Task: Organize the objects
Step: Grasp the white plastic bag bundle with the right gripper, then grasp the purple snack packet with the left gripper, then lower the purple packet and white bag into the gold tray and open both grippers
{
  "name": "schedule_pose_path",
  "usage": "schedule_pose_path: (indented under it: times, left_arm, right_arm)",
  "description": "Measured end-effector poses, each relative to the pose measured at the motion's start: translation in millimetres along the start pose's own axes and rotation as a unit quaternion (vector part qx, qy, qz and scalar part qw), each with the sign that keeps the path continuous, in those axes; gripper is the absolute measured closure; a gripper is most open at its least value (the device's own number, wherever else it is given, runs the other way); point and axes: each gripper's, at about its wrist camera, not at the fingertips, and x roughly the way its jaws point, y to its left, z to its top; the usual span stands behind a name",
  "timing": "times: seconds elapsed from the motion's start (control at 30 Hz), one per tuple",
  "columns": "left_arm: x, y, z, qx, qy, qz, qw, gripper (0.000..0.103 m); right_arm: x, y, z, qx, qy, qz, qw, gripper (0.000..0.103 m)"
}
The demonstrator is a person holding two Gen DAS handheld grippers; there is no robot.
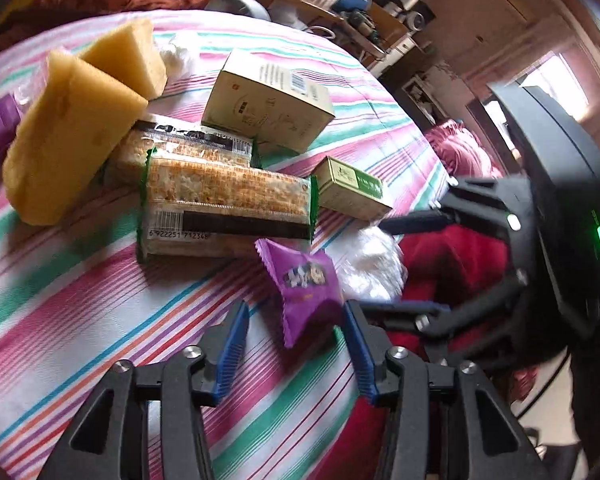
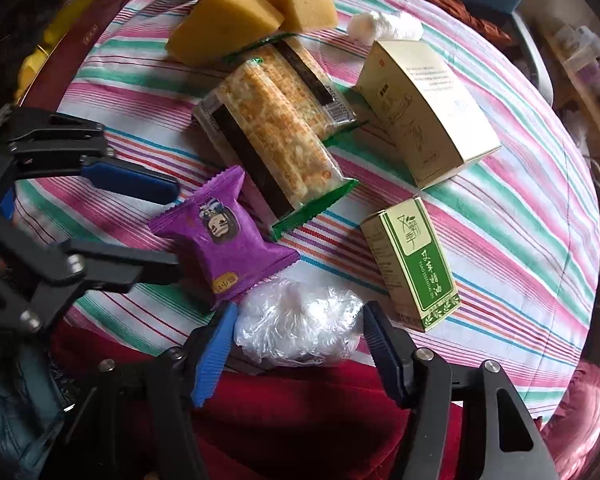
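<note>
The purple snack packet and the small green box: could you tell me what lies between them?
In the right wrist view, only bare striped cloth separates the purple snack packet from the small green box.

A round table [image 2: 532,208] carries everything, covered by a cloth [image 1: 80,300] striped in pink, green, blue and white. On it lie two yellow sponge wedges [image 2: 224,20] touching each other, two clear-wrapped cracker packs [image 2: 276,128] stacked crosswise against them, a large cream box [image 2: 424,112], a small green box [image 2: 414,264], a purple snack packet [image 2: 222,240] and a crumpled clear plastic bag [image 2: 300,328] at the near edge. A second white wad [image 2: 384,26] sits beyond the cream box.
</note>
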Motion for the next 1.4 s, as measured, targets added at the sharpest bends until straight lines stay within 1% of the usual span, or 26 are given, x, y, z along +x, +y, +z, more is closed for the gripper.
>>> schedule_pose_path:
  times: [0.07,0.17,0.3,0.33,0.4,0.43,0.47,0.5,0.57,0.6,0.63,0.73,0.77,0.83,0.97,1.0,1.1,1.17,1.2,1.27,1.3,1.33,1.4]
  left_arm:
    - [2.5,0.5,2.8,-0.009,-0.001,-0.006,0.9999,0.048]
    - [12.2,1.3,8.4,-0.021,0.002,0.004,0.9998,0.048]
    - [16.1,-5.4,10.9,-0.023,-0.003,0.021,0.9995,0.048]
    - [18.1,-8.2,11.3,-0.022,-0.004,0.029,0.9993,0.048]
    - [21.6,-14.6,10.8,-0.008,-0.006,0.05,0.9987,0.049]
    - [22.5,-18.4,9.5,0.007,-0.01,0.062,0.998,0.051]
    - [23.7,-22.8,7.8,0.026,-0.012,0.077,0.9966,0.056]
    - [23.9,-27.1,4.9,0.045,-0.015,0.084,0.9954,0.064]
    - [20.8,-30.1,-1.5,0.061,-0.02,0.092,0.9937,0.067]
    - [17.3,-29.2,-4.9,0.064,-0.02,0.09,0.9937,0.067]
    - [13.2,-28.1,-9.5,0.067,-0.022,0.088,0.9936,0.067]
    - [-5.0,-23.9,-25.1,0.076,-0.03,0.091,0.9924,0.068]
    - [-12.1,-21.7,-30.2,0.074,-0.034,0.089,0.9927,0.068]
    - [-32.6,-15.3,-43.2,0.072,-0.047,0.096,0.9917,0.067]
    - [-80.1,5.8,-67.5,0.046,-0.082,0.122,0.9881,0.067]
    - [-93.3,12.6,-73.5,0.038,-0.094,0.131,0.9862,0.067]
    - [-136.1,39.2,-89.9,-0.009,-0.135,0.159,0.978,0.067]
    - [-172.4,61.7,-106.1,-0.043,-0.169,0.185,0.9673,0.067]
    - [-179.6,67.9,-106.6,-0.053,-0.178,0.194,0.9631,0.067]
    - [-211.3,89.3,-120.4,-0.078,-0.203,0.223,0.9503,0.067]
    - [-229.6,102.3,-128.3,-0.093,-0.216,0.241,0.9417,0.067]
    - [-240.5,112.0,-132.7,-0.103,-0.224,0.253,0.9357,0.067]
    - [-265.1,135.5,-146.4,-0.129,-0.241,0.281,0.9202,0.066]
  right_arm:
    - [-5.2,3.1,-6.8,-0.003,-0.004,-0.011,1.0,0.039]
    - [-18.1,2.8,-19.6,0.006,-0.02,-0.029,0.999,0.039]
    - [-46.9,-11.6,-36.5,0.056,-0.069,-0.056,0.995,0.039]
    - [-54.7,-16.4,-41.0,0.073,-0.085,-0.056,0.992,0.039]
    - [-62.6,-22.2,-46.8,0.095,-0.103,-0.054,0.989,0.039]
    - [-64.8,-23.6,-49.5,0.105,-0.109,-0.056,0.987,0.039]
    - [-66.5,-20.9,-51.8,0.113,-0.113,-0.057,0.986,0.039]
    - [-69.3,-23.3,-42.2,0.117,-0.116,-0.056,0.985,0.039]
    - [-66.8,-32.6,-28.3,0.117,-0.121,-0.056,0.984,0.039]
    - [-68.3,-29.8,-28.1,0.116,-0.125,-0.058,0.984,0.039]
    - [-63.2,-35.1,-31.7,0.114,-0.129,-0.058,0.983,0.039]
    - [-72.8,-28.6,-36.4,0.114,-0.15,-0.06,0.98,0.039]
    - [-74.8,-27.6,-33.1,0.113,-0.156,-0.059,0.979,0.039]
    - [-82.0,-20.5,-26.0,0.109,-0.167,-0.055,0.978,0.039]
    - [-86.2,2.2,-5.9,0.088,-0.201,-0.029,0.975,0.039]
    - [-89.3,12.1,0.2,0.08,-0.211,-0.02,0.974,0.039]
    - [-91.3,37.9,23.6,0.06,-0.234,0.005,0.97,0.039]
    - [-91.8,60.8,42.3,0.044,-0.247,0.027,0.968,0.038]
    - [-91.0,72.3,50.5,0.037,-0.251,0.035,0.967,0.038]
    - [-92.3,98.6,67.6,0.019,-0.261,0.058,0.963,0.038]
    - [-92.4,110.8,75.0,0.012,-0.265,0.067,0.962,0.038]
    - [-92.4,124.5,83.4,0.004,-0.269,0.077,0.96,0.038]
    - [-91.8,151.0,99.2,-0.011,-0.275,0.1,0.956,0.038]
